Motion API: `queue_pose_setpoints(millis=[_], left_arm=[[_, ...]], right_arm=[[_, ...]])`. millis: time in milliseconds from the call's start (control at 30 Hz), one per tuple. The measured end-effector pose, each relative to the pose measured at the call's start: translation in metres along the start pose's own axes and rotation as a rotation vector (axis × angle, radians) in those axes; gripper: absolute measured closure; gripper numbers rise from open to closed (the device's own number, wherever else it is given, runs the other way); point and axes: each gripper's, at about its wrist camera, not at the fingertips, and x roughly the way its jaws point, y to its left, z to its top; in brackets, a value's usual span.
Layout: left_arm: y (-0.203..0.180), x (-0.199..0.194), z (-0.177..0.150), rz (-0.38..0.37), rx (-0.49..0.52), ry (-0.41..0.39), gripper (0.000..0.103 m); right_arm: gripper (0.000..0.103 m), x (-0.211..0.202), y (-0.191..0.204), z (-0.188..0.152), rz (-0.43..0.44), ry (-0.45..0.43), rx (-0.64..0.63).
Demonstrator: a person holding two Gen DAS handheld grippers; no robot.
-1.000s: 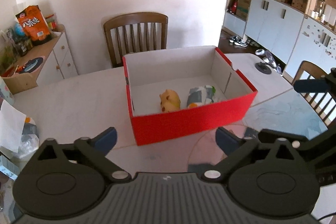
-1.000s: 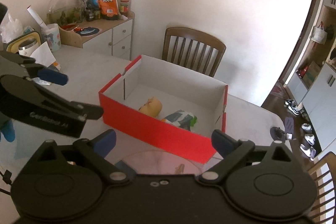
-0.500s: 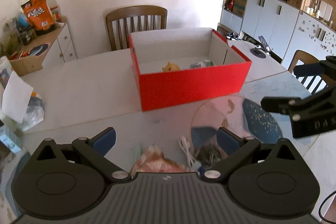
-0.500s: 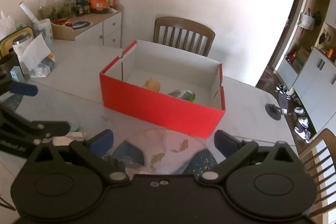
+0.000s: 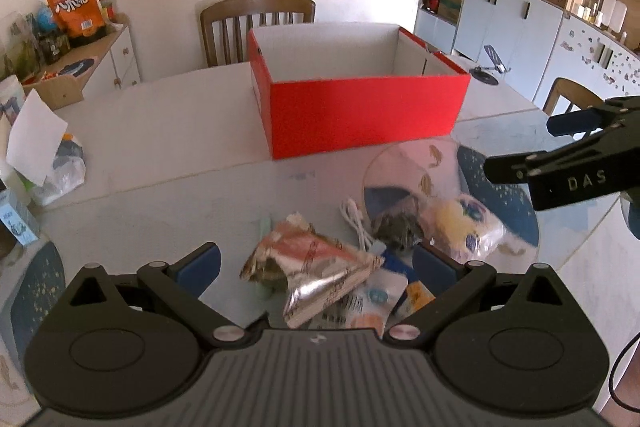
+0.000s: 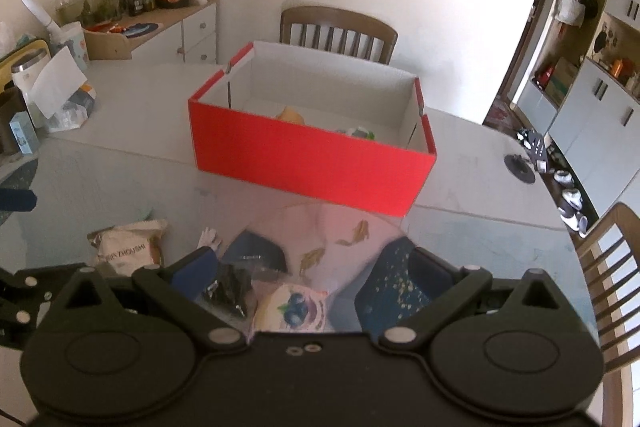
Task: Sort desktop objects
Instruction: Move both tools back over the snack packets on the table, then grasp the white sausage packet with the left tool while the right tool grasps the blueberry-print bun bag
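A red box (image 5: 360, 111) (image 6: 308, 163) with white inner walls stands on the table; the right wrist view shows a yellow toy (image 6: 291, 115) and a green-white item (image 6: 358, 133) inside it. Near the front lies a pile: a foil snack packet (image 5: 316, 267) (image 6: 128, 247), a white cable (image 5: 354, 219), a dark wrapped lump (image 5: 398, 227) (image 6: 230, 287) and a blueberry bread bag (image 5: 466, 223) (image 6: 294, 309). My left gripper (image 5: 316, 265) hangs open above the foil packet. My right gripper (image 6: 316, 275) hangs open above the bread bag, and shows at the right edge (image 5: 560, 167) of the left wrist view.
A round glass mat with fish print (image 5: 420, 171) (image 6: 344, 239) lies under part of the pile. A tissue bag (image 5: 48, 155) and small items sit at the table's left. A wooden chair (image 5: 256, 23) stands behind the box, another (image 6: 616, 259) at the right. A sideboard (image 6: 160, 27) holds snacks.
Both grippers have pulled back from the box and lowered toward the table's front; the pile of packets has come into view beneath them. Both stay open.
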Motion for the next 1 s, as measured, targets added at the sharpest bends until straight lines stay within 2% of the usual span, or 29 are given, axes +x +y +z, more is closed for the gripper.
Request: queue_pose_setpoints(millis=[267,700,1000], left_arm=[[0.003,0.005,-0.020,-0.015,-0.007,0.015,0.000],[-0.007,0.021,-0.051,-0.047,0.048,0.053,0.000],[-0.019,0.030,-0.068,-0.048,0.068,0.045,0.000]], right_arm=[[0.001,0.008,0.006,-0.016,-0.009,0.032,0.016],[0.001,0.027,0.008,-0.044,-0.024,0.082,0.026],[0.001,0.046,0.002,-0.054,-0.027,0.117,0.039]])
